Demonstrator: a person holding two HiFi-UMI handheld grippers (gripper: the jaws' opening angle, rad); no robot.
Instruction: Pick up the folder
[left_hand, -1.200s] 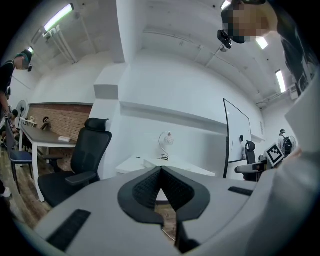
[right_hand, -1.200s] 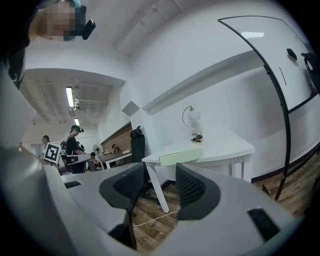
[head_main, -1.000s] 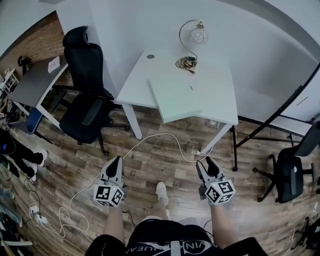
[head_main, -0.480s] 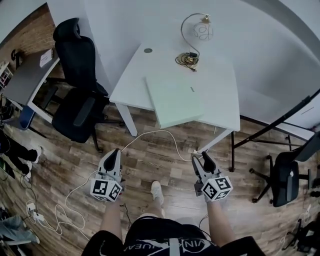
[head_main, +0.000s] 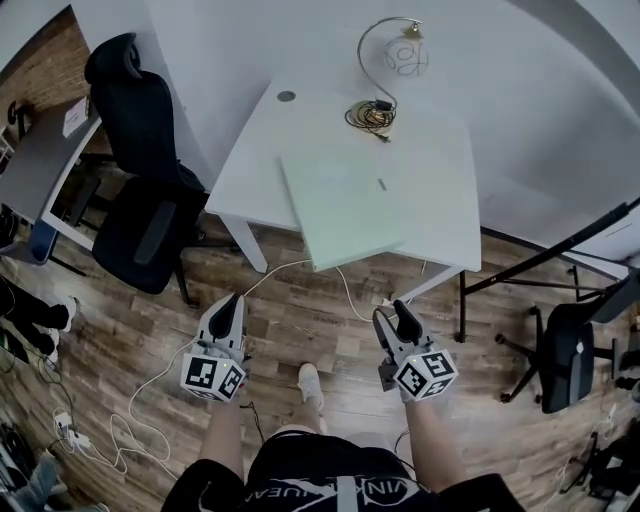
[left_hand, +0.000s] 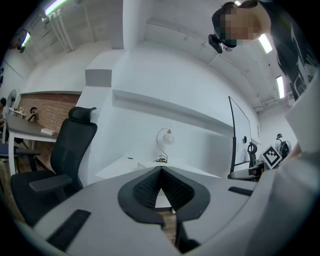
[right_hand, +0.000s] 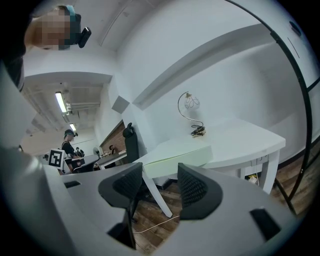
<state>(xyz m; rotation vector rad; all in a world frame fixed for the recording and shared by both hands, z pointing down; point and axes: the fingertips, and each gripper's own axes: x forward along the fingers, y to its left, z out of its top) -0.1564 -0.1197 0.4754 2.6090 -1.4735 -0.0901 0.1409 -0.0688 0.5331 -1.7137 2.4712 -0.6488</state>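
Head view showed the pale green folder (head_main: 345, 205) lying flat on the white desk (head_main: 445, 190), with its near edge jutting out past the desk's front edge. Behind it on the desk sat a coil of cable (head_main: 368, 116) and a lamp (head_main: 405, 55) with a curved stem. Both tools were held over the wooden floor (head_main: 300, 335), short of the desk and well apart from the folder. The left tool (head_main: 232, 302) pointed toward the desk. In the left gripper view its jaws met at the tips, closed with nothing between them. The right tool (head_main: 392, 312) had its jaws apart and empty. In the right gripper view the folder's overhanging edge showed beyond the gap, untouched. A black office chair (head_main: 140, 180) stood to the left of the desk.
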